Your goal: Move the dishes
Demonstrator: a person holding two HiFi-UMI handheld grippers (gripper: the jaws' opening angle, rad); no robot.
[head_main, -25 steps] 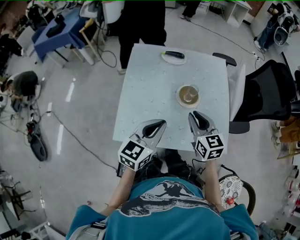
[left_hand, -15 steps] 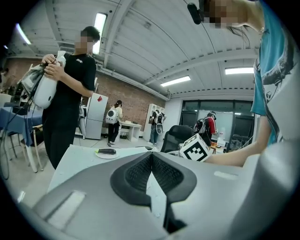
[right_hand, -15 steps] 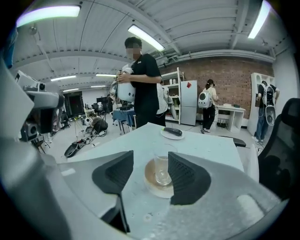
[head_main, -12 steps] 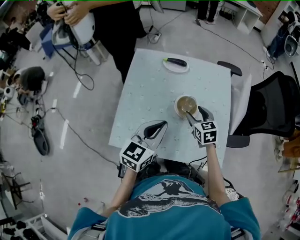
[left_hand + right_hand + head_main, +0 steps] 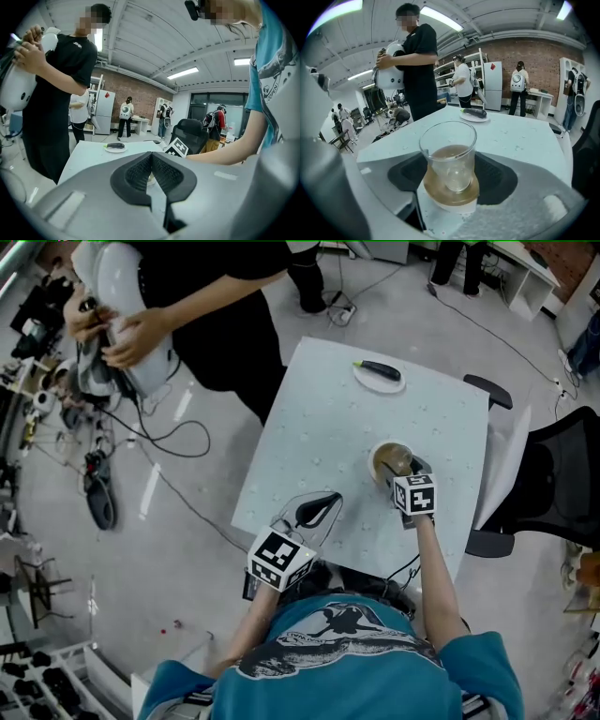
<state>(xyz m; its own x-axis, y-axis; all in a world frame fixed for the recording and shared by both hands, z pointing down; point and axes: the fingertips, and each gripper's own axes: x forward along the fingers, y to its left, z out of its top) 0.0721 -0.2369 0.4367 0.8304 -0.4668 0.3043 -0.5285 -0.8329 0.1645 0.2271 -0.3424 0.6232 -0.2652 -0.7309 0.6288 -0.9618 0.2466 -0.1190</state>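
A clear glass (image 5: 449,152) stands on a brown saucer (image 5: 451,191) at the right of the pale table (image 5: 319,437); in the head view the glass (image 5: 392,460) is just ahead of my right gripper (image 5: 403,471). That right gripper (image 5: 452,183) has just been opening its jaws, and they now stand wide on either side of glass and saucer, with the pads (image 5: 499,178) apart from the glass. My left gripper (image 5: 319,507) hovers shut over the table's near edge, its jaws (image 5: 151,169) empty. At the far edge a white plate (image 5: 379,376) holds a dark eggplant (image 5: 474,112).
A person in black (image 5: 202,306) stands at the table's far left corner, holding a white device (image 5: 112,296). A black office chair (image 5: 553,484) stands on the right. Cables (image 5: 178,437) trail across the floor at the left. More people stand in the background.
My right gripper went forward and down to the glass and its jaws spread around it. The left gripper shifted only slightly. The person in black has come closer into view.
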